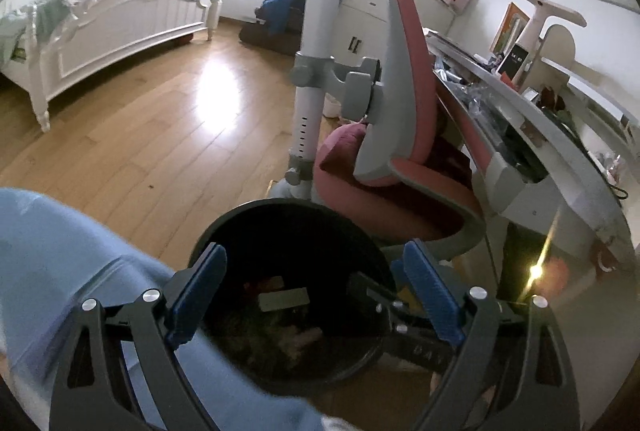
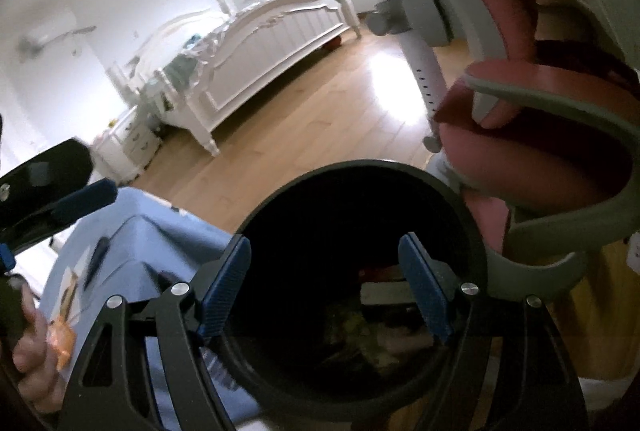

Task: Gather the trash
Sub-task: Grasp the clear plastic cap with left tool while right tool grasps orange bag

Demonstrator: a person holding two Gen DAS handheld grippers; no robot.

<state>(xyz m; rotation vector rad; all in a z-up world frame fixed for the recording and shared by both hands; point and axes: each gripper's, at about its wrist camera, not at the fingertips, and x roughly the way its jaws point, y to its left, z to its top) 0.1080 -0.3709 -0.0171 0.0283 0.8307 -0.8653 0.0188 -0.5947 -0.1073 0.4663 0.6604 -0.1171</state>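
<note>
Both grippers hang over one black bin; left gripper (image 1: 316, 295) has its blue pads spread wide with nothing between them, right gripper (image 2: 326, 289) likewise parted and empty. Trash bin (image 1: 296, 227) sits directly ahead and below both tools, mouth facing up, its axis upright, rim round; in the right wrist view the bin (image 2: 360, 171) fills the centre, so the right tool looks the nearer and more squarely above it; judgement only. Rubbish already lies at the bottom: a pale flat rectangular piece (image 1: 284, 299), long axis running 9 to 3 o'clock, among dark scraps too dim to name. Pink desk chair (image 1: 400, 135) stands at 1 o'clock of the bin, close to its rim; touching or not, cannot tell. Blue cloth-covered knee (image 1: 80, 263) lies at 8 o'clock. Bed (image 1: 120, 23) far off at 10 o'clock; wooden floor (image 1: 160, 135) between. Neither tool carries anything, so the next piece must be sought elsewhere, likely the cluttered desk (image 1: 540, 119) at 2 o'clock.
</note>
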